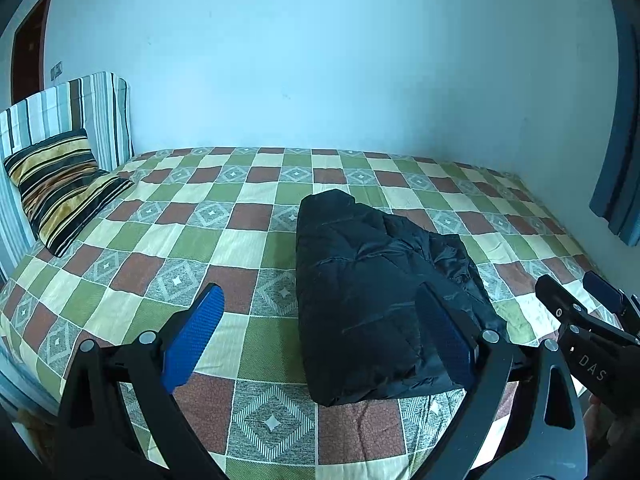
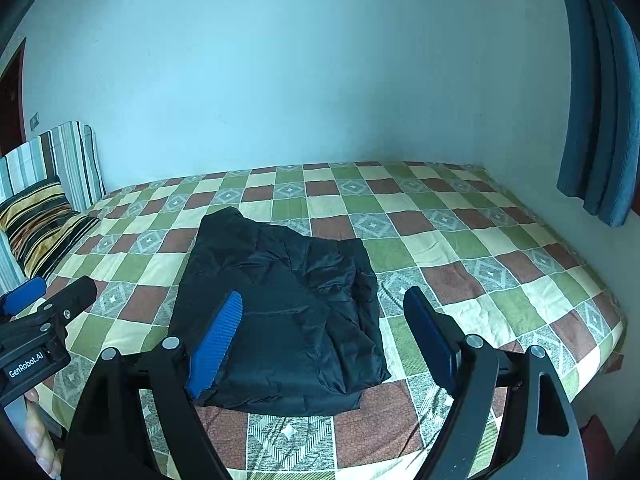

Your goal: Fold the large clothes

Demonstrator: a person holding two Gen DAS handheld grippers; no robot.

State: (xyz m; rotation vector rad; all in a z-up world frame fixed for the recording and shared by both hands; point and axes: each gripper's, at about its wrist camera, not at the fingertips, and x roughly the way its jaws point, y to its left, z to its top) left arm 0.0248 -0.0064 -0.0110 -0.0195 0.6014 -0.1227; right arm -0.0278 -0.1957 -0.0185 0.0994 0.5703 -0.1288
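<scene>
both tongs (image 1: 320, 334) (image 2: 330, 338) wide open, empty, above folded black jacket (image 1: 376, 304).

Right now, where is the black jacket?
The black jacket lies folded on the checked bedspread, near the bed's front edge, right of the striped pillow.

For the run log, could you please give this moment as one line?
black jacket: folded on bed | left hand-held gripper: open, empty | right hand-held gripper: open, empty
</scene>
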